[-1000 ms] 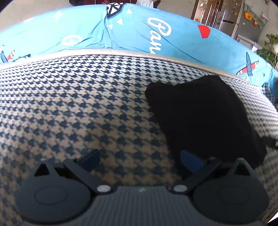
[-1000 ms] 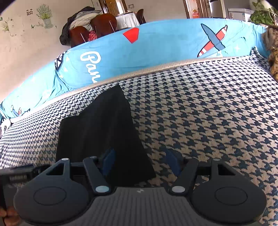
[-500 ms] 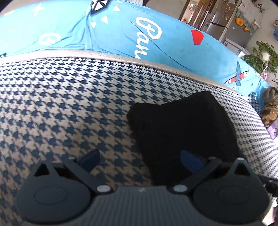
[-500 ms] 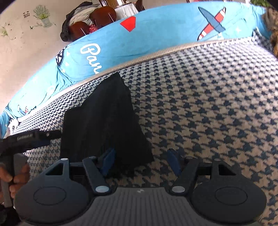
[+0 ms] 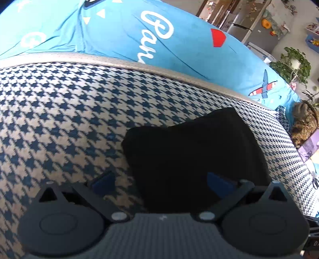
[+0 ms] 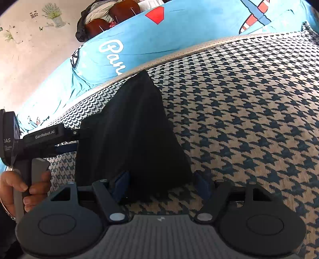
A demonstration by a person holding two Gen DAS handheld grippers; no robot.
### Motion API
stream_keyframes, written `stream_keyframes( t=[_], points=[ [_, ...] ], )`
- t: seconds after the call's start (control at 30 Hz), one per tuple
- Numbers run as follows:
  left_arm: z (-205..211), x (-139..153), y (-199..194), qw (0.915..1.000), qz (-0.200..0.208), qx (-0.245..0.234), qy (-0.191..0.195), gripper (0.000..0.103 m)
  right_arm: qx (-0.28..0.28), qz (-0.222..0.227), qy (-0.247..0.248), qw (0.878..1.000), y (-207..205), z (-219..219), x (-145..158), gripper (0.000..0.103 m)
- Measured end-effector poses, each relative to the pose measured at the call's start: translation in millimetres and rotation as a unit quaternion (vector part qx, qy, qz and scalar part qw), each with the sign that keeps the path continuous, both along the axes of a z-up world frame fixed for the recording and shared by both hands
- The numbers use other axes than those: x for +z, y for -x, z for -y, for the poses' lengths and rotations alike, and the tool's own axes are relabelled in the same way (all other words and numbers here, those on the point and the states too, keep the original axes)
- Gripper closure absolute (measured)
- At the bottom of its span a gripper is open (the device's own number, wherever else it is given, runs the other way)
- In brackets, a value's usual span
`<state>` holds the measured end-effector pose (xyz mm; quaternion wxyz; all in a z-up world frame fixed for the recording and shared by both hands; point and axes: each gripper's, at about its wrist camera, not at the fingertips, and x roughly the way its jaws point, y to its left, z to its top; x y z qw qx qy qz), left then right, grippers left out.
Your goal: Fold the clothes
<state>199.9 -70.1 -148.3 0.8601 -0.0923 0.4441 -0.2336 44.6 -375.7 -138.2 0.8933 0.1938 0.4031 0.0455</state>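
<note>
A black folded garment [image 5: 189, 151] lies flat on the houndstooth cover [image 5: 59, 119]. My left gripper [image 5: 159, 182] is open, and the garment's near left part sits between its blue pads [image 5: 101, 182]. In the right wrist view the same garment [image 6: 131, 135] narrows toward the far side. My right gripper [image 6: 161, 185] has its jaws opening, with the garment's near right corner lying loose between them. The left gripper [image 6: 73, 140] shows at the garment's left edge, held by a hand [image 6: 26, 185].
A bright blue printed cover [image 5: 159, 39] runs along the back of the houndstooth surface. Beyond it stand a fridge [image 5: 245, 25] and a potted plant [image 5: 293, 63]. A brown furry thing [image 5: 305, 119] sits at the far right edge. Brown chairs [image 6: 119, 10] stand behind.
The left gripper has moved right, over the garment's near left edge, and it and the hand have come into the right wrist view. The right jaws stand a little wider.
</note>
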Motion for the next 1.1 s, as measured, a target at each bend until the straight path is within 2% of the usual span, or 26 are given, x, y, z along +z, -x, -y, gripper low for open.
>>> stream_keyframes(
  t=[0.13, 0.27, 0.33, 0.4, 0.6, 0.73, 0.93, 1.1],
  points=[
    [8, -1, -3, 0.9999, 0.005, -0.011, 0.000, 0.000, -0.004, 0.005, -0.009, 1.000, -4, 1, -2, 0.030],
    [12, -2, -4, 0.9998, 0.008, -0.019, 0.005, 0.000, -0.009, 0.010, 0.025, 1.000, -4, 0, 2, 0.034],
    [13, -2, -5, 0.9996, 0.007, -0.024, 0.011, 0.000, -0.012, 0.008, 0.021, 1.000, 0, 4, 3, 0.033],
    [14, -2, -6, 0.9995, 0.007, -0.027, 0.013, 0.001, -0.011, 0.000, -0.019, 1.000, 2, 11, 0, 0.033],
    [21, -3, -6, 0.9994, 0.015, -0.031, 0.002, 0.001, 0.010, 0.001, -0.075, 0.997, 6, 11, -3, 0.030],
    [21, -2, -6, 0.9993, 0.016, -0.032, 0.003, 0.001, 0.004, -0.001, -0.091, 0.996, 4, 13, -3, 0.030],
    [21, -3, -6, 0.9993, 0.015, -0.033, 0.004, 0.001, -0.018, -0.004, -0.157, 0.987, 11, 31, -7, 0.029],
    [22, -3, -6, 0.9993, 0.018, -0.033, 0.001, 0.001, -0.017, -0.001, -0.134, 0.991, 2, 20, -6, 0.029]
  ],
)
